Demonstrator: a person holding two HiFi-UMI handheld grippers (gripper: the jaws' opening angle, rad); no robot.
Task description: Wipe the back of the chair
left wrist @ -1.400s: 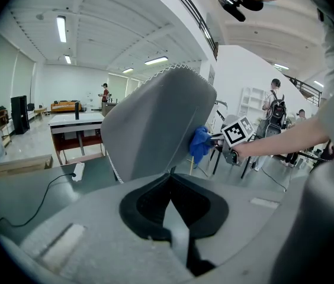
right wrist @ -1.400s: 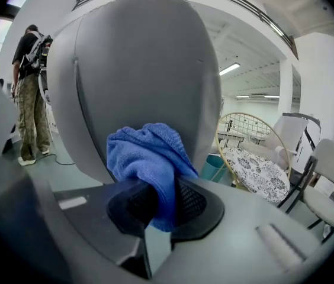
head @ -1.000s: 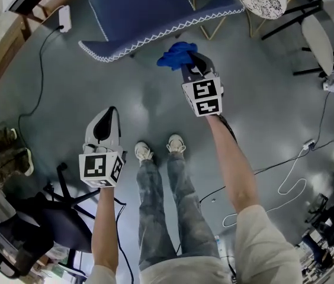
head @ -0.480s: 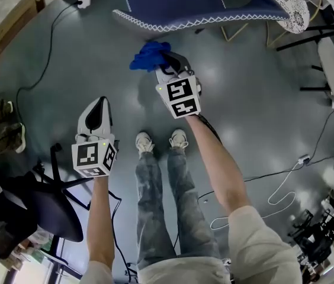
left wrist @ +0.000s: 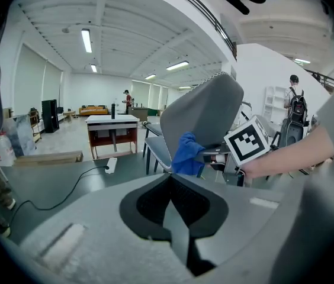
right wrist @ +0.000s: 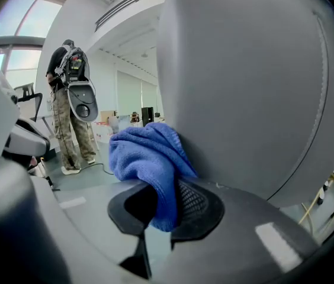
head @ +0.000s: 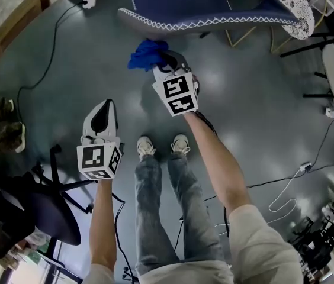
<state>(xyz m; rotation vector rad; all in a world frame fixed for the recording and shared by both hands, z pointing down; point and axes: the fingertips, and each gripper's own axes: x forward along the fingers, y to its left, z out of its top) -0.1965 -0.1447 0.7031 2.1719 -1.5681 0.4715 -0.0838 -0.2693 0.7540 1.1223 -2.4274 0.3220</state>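
The right tool [head: 166,61] pinches one blue terry cloth [head: 146,53] between its two jaws. In the right gripper view the cloth [right wrist: 146,152] hangs down through the gap of this tool [right wrist: 161,203] and bulges above it. The left tool [head: 106,106] is held lower and to the side, well apart from the cloth. In the left gripper view, the jaws of this tool [left wrist: 170,185] are pressed together with nothing between them.

One grey-blue chair with a white zigzag seam [head: 214,7] stands just in front of the right tool. Its smooth back [right wrist: 256,87] fills most of the right gripper view. The cloth is just beside this back, but I cannot tell if it touches. In the head view the top edge of the picture cuts off the chair.

Each tool carries one marker cube [head: 179,94] [head: 99,161]. Their black and white square patterns are the only print that can be made out.

On the grey floor [head: 256,99] I count two white shoes [head: 146,149] [head: 180,142], one black cable [head: 37,81] and one white cable [head: 285,188]. One black office chair [head: 42,215] is partly cut off at the lower left. In the left gripper view two persons stand far behind: one with a backpack [left wrist: 294,99], and one very small [left wrist: 127,98].
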